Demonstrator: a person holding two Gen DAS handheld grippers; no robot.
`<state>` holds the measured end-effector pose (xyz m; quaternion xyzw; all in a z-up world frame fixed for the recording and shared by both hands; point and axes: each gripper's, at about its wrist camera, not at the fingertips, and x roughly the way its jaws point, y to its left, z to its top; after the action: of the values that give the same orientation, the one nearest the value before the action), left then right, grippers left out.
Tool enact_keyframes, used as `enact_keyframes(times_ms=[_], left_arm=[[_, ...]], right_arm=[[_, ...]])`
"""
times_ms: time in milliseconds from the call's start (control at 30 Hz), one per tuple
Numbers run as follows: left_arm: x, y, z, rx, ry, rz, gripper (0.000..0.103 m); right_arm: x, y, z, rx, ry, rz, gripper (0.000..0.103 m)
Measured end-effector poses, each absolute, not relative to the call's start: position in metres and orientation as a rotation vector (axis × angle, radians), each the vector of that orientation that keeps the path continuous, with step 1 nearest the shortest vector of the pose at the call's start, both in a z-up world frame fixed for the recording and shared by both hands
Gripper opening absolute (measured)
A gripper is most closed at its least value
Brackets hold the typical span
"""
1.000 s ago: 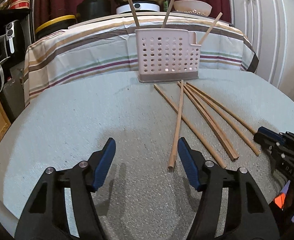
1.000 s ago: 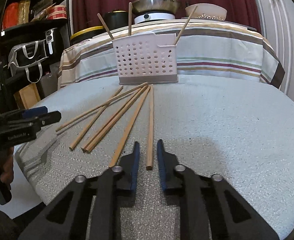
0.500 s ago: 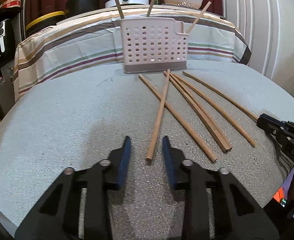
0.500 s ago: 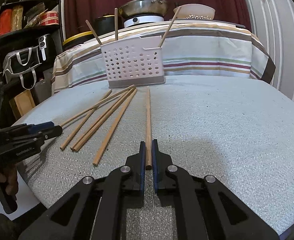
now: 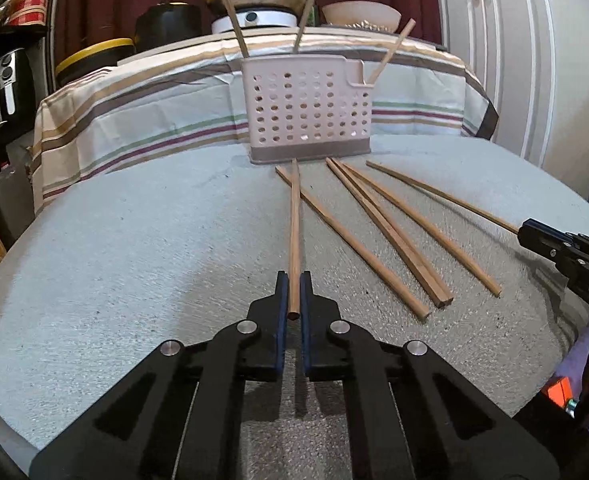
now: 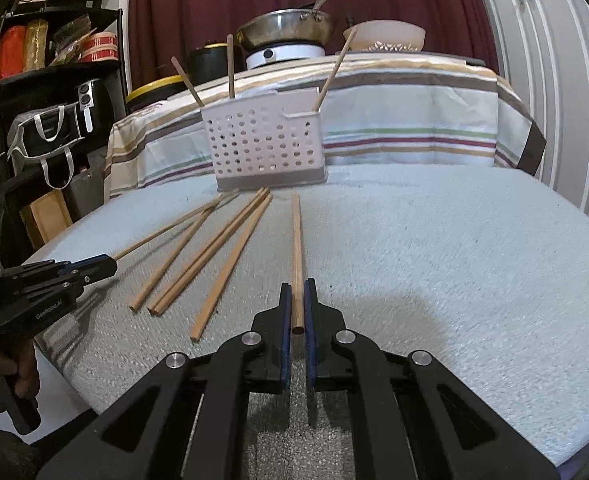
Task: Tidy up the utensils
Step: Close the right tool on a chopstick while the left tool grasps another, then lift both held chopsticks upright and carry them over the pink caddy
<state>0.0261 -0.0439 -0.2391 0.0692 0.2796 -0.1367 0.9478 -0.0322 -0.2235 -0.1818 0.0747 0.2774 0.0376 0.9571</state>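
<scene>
A pink perforated utensil basket stands at the back of the pale padded table, with three chopsticks upright in it. My left gripper is shut on the near end of the leftmost wooden chopstick, which points at the basket. My right gripper is shut on the near end of the rightmost chopstick. Several loose chopsticks lie fanned out between the two held ones. Each gripper shows in the other's view: right gripper, left gripper.
Behind the basket is a striped-cloth table carrying a pan, a burner and a bowl. A dark shelf with bags stands at left, white cabinet doors at right. A person's hand grips the left tool.
The left jaws went from wide open to shut on the chopstick's end, lining up with it. The right jaws narrowed onto their chopstick. Both views crept closer to the table.
</scene>
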Motion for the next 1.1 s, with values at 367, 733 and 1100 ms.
enact_keyframes(times_ms=[367, 733, 1100], left_arm=[[0.017, -0.033, -0.216, 0.128, 0.495, -0.241, 0.006], [0.012, -0.019, -0.184, 0.091, 0.421, -0.195, 0.006], [0.019, 0.005, -0.138, 0.005, 0.415, -0.18, 0.006]], right_arm=[[-0.039, -0.224, -0.156, 0.132, 0.495, 0.063, 0.007], [-0.045, -0.232, -0.122, 0.143, 0.431, 0.043, 0.007], [-0.037, -0.238, -0.083, 0.14, 0.391, 0.04, 0.007]])
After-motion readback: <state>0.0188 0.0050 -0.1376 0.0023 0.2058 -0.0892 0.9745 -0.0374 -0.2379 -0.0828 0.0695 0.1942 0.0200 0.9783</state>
